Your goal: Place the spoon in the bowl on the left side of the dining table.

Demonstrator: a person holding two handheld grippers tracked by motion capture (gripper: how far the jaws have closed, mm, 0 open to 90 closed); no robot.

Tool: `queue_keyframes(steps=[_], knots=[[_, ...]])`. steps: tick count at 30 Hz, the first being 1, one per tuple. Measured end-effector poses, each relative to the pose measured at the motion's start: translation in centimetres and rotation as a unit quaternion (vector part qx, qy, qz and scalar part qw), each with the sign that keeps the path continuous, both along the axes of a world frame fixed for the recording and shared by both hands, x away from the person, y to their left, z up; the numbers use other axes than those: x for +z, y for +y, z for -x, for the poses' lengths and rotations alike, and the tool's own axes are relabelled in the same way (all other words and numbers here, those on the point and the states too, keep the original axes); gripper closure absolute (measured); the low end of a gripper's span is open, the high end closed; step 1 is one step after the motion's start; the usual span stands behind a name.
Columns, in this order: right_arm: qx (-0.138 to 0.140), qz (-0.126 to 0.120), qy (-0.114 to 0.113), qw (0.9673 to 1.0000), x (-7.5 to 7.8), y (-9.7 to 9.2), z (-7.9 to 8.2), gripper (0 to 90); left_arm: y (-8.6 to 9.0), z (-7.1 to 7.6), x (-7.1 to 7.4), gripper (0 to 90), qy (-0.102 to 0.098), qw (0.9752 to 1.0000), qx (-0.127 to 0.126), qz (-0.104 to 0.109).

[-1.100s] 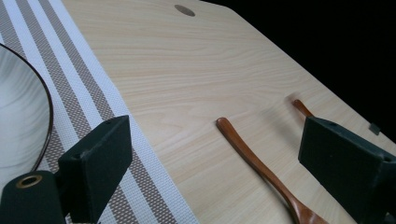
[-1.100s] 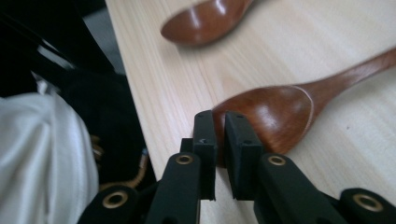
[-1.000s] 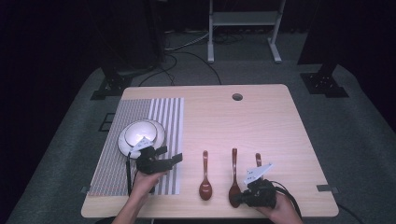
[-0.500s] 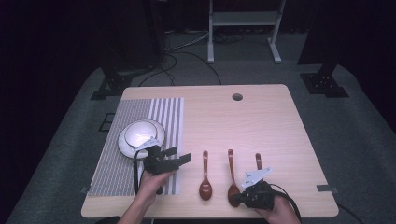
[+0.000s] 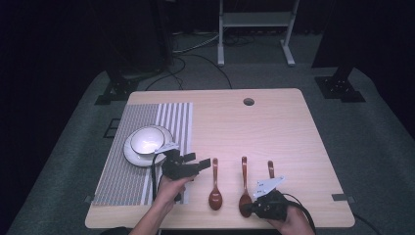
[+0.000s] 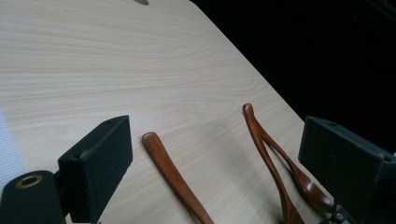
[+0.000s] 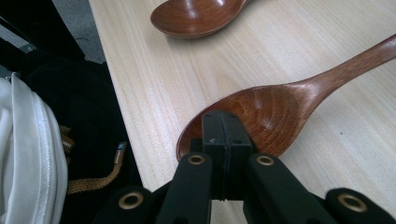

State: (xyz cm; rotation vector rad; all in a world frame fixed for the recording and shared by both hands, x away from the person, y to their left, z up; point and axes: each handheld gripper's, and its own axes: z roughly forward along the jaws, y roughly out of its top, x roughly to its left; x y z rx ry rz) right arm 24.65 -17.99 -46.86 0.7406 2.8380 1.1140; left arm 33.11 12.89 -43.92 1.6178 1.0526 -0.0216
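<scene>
Three brown wooden spoons lie side by side near the table's front edge. My left gripper (image 5: 198, 160) is open and points right at the handle of the left spoon (image 5: 215, 188); that handle (image 6: 173, 175) lies between its wide-apart pads (image 6: 95, 165). My right gripper (image 5: 246, 208) is shut, and its closed tips (image 7: 223, 126) rest at the near rim of the middle spoon's bowl (image 7: 271, 109). Nothing sits between those pads. The third spoon's handle (image 5: 270, 169) sticks out beyond the right gripper's grey plate.
A white bowl (image 5: 147, 139) on a plate sits on a striped placemat (image 5: 129, 181) at the table's left. The wooden table (image 5: 274, 127) has a cable hole (image 5: 248, 102) near its back edge. The person's clothing (image 7: 28, 154) hangs past the front edge.
My left gripper has moved right, off the placemat toward the left spoon's handle. The right gripper has stayed at the middle spoon's bowl.
</scene>
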Motion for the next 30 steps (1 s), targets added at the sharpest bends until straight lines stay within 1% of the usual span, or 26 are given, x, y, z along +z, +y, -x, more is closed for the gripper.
queue_keyframes(steps=[4, 6, 7, 8, 9, 12, 13, 14, 16, 19, 22, 23, 30], knots=[[0.002, 0.002, -0.004, 1.0000, 0.0, 0.0, 0.1, 89.7, -1.7, -0.5, -0.1, 8.8, 0.000, 0.9999, -0.007, -0.013], [0.002, 0.002, -0.004, 1.0000, 0.0, 0.0, 0.0, 89.7, -2.5, -0.8, -0.3, 8.8, 0.004, 0.9998, -0.005, -0.017], [0.003, 0.002, -0.003, 1.0000, 0.0, 0.0, 0.0, 89.7, -3.4, -1.1, -0.6, 8.9, 0.007, 0.9997, -0.009, -0.022], [0.004, 0.002, -0.004, 1.0000, 0.0, 0.0, 0.0, 89.7, -3.4, -1.1, -0.6, 8.9, 0.007, 0.9997, -0.009, -0.022], [0.004, 0.003, -0.005, 1.0000, 0.0, 0.0, 0.0, 89.7, -3.9, -1.2, -0.7, 8.9, 0.010, 0.9996, -0.010, -0.024], [0.005, 0.004, -0.006, 1.0000, 0.0, 0.0, 0.0, 89.7, -5.3, -1.4, -1.2, 8.9, 0.014, 0.9991, -0.024, -0.032], [0.006, 0.004, -0.007, 1.0000, 0.1, 0.1, 0.0, 89.7, -6.1, -1.5, -1.5, 8.9, 0.015, 0.9986, -0.032, -0.040], [0.006, 0.004, -0.007, 1.0000, 0.1, 0.1, 0.0, 89.7, -6.1, -1.5, -1.5, 8.9, 0.015, 0.9986, -0.032, -0.040], [0.007, 0.009, -0.010, 0.9999, 0.1, 0.2, 0.1, 89.7, -6.7, -1.6, -1.8, 8.9, 0.017, 0.9981, -0.036, -0.046], [0.007, 0.012, -0.015, 0.9998, 0.1, 0.2, 0.2, 89.7, -7.5, -1.7, -2.1, 8.9, 0.022, 0.9979, -0.034, -0.051], [0.007, 0.011, -0.014, 0.9998, 0.1, 0.2, 0.2, 89.7, -8.1, -1.8, -2.3, 8.9, 0.023, 0.9976, -0.036, -0.055], [0.007, 0.009, -0.012, 0.9999, 0.1, 0.2, 0.2, 89.7, -8.5, -1.9, -2.5, 8.9, 0.027, 0.9973, -0.038, -0.056], [0.007, 0.010, -0.013, 0.9998, 0.1, 0.2, 0.2, 89.7, -9.3, -2.0, -2.8, 8.9, 0.032, 0.9965, -0.044, -0.063]])
